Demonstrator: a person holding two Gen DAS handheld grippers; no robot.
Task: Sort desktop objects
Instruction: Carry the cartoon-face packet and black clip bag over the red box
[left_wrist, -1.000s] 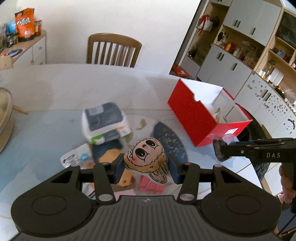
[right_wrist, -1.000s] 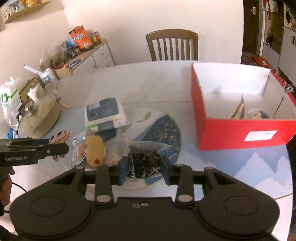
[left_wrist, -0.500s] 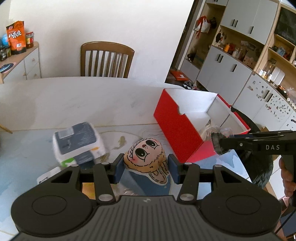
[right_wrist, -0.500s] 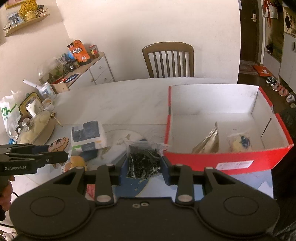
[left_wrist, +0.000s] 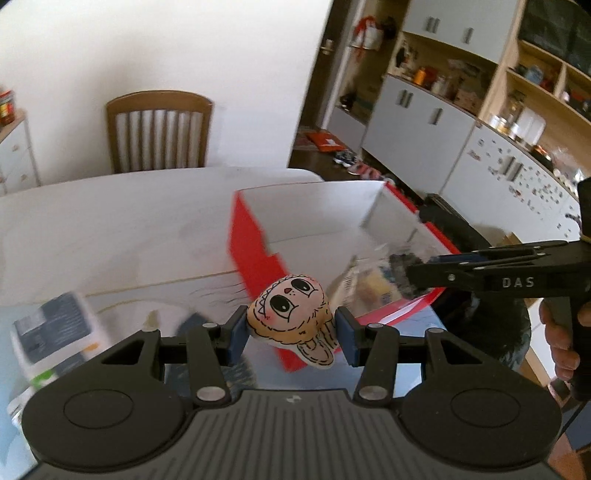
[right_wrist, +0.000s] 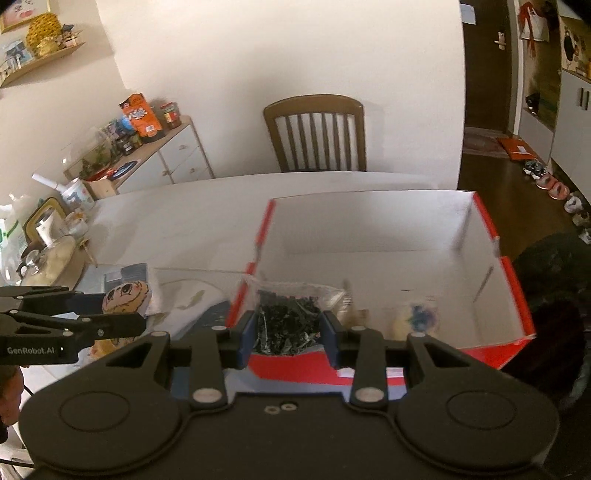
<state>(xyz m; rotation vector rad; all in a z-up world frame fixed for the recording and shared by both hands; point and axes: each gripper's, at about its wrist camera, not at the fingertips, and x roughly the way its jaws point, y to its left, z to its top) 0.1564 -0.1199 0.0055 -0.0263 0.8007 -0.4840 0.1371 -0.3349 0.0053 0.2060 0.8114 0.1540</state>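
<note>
tongs first: our left tongs (left_wrist: 291, 334) pinch a doll head (left_wrist: 290, 312), a flat cartoon face with big dark eyes and tan hair, between the two blue pads (left_wrist: 236, 334). it hangs in the air in front of the near left corner of the box (left_wrist: 255, 240), clear of the surface (left_wrist: 110, 229). from the right wrist camera we see the same doll head (right_wrist: 125, 297) sticking out beside the left tongs (right_wrist: 110, 325) at the left edge.

our right tongs (right_wrist: 288, 334) pinch a clear bag (right_wrist: 286, 319) filled with dark, shredded stuff. the bag sits between the blue pads (right_wrist: 245, 338), held over the near wall of the box (right_wrist: 517, 295), close to its left corner. from the left wrist camera the right tongs (left_wrist: 410, 275) reach in from the right over the box, with the bag (left_wrist: 397, 264) blurred at their tip and a hand (left_wrist: 565, 339) on the handle.

the box is red outside and white inside, open on top, and stands on the white surface (right_wrist: 184, 214). inside, near the front wall, we see a small yellowish item with a blue mark (right_wrist: 419, 315) and another pale item (right_wrist: 351, 306) to its left; both are too blurred to name.

left of the box a grey and white packet (left_wrist: 55, 332) lies on the surface, also blurred. a wooden chair (right_wrist: 317, 136) stands at the far side of the surface.
</note>
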